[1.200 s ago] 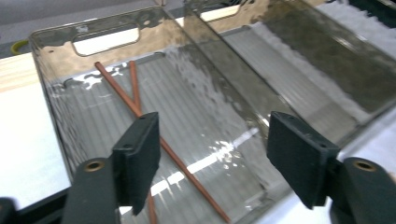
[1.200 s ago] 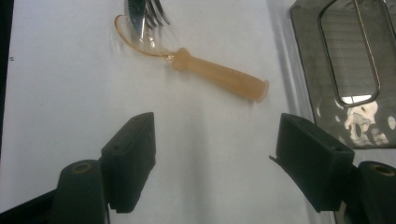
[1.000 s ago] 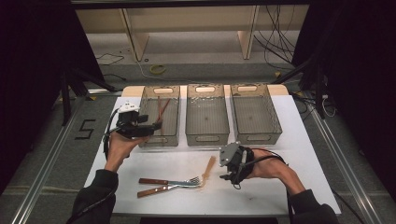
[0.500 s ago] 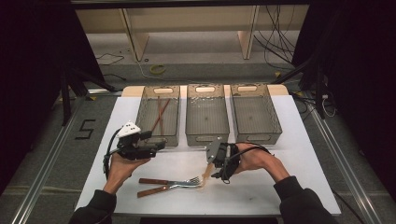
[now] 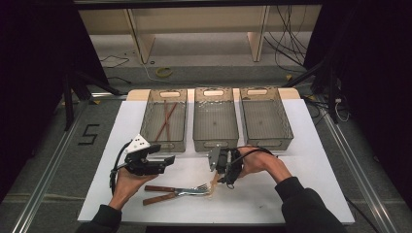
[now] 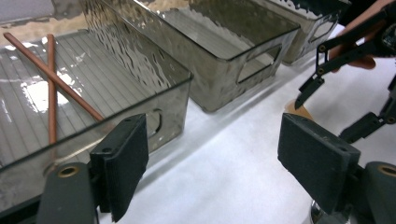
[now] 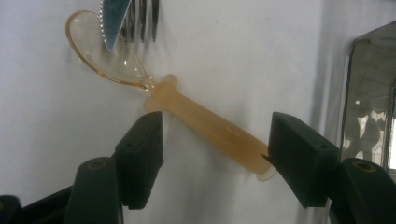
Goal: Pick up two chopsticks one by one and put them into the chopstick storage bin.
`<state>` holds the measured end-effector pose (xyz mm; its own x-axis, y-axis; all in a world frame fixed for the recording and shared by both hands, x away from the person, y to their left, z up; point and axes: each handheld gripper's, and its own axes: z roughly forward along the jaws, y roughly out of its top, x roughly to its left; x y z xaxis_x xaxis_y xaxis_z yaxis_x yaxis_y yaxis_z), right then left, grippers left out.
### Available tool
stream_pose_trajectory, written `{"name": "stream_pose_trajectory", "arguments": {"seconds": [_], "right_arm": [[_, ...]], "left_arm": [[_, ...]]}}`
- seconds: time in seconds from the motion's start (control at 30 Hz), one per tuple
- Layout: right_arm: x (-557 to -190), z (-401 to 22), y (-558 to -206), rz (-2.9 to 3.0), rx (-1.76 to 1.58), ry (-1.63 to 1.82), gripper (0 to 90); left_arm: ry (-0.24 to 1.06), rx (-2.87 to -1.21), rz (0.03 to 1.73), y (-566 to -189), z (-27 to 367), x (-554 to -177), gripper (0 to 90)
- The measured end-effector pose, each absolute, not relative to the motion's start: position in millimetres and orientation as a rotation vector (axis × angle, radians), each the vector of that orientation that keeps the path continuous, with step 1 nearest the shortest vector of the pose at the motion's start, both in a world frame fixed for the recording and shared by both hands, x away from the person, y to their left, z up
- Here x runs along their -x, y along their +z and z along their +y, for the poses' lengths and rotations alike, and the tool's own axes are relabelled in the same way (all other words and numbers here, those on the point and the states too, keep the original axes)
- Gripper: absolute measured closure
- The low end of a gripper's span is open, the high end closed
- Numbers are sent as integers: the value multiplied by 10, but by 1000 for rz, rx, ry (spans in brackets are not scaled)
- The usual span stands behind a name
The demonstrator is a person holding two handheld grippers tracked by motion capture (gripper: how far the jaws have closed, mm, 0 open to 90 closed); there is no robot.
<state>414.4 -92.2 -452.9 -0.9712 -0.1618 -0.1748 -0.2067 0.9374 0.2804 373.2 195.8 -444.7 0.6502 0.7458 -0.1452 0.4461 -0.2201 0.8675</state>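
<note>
Fingers, right gripper [image 7: 212, 154]: spread wide, one pad on each side of the spoon's handle, gripping nothing; the pads sit close to the handle, contact not clear. Fingers, left gripper [image 6: 212, 168]: spread wide, nothing between them, held above the white table [image 5: 311, 189] just in front of the left bin [image 5: 165, 121].

Spoon [image 7: 187, 109]: translucent amber plastic, lying flat on the table, its bowl under the tines of a fork [image 7: 140, 16] and the serrated tip of a knife [image 7: 112, 23].

Fork and knife, high view: wooden handles, lying side by side on the near part of the table, between the two hands, tips pointing toward the spoon.

Bins: three clear grey plastic bins in a row at the far side of the table. Left bin holds two crossed brown chopsticks [image 6: 51, 79]. Middle bin [image 5: 215, 116] and right bin [image 5: 265, 114] hold nothing.

Right gripper, high view: just in front of the middle bin, pointing down at the spoon.
</note>
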Motion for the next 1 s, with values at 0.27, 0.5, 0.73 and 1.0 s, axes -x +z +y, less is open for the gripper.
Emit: {"name": "stream_pose_trajectory", "arguments": {"seconds": [0.27, 0.5, 0.73, 1.0], "right_arm": [[-4148, -885, -4567, 2948, 321, 410, 374], [-4164, -854, -4617, 2958, 362, 379, 390], [-4170, -856, -4612, 2980, 369, 376, 470], [-4092, -883, -4589, 2997, 424, 320, 620]], "left_arm": [[367, -1874, 942, -4478, 1947, -3725, 238], [366, -1877, 945, -4490, 1941, -3726, 239], [360, -1883, 945, -4508, 1929, -3726, 240], [355, -1891, 949, -4527, 1930, -3732, 241]]}}
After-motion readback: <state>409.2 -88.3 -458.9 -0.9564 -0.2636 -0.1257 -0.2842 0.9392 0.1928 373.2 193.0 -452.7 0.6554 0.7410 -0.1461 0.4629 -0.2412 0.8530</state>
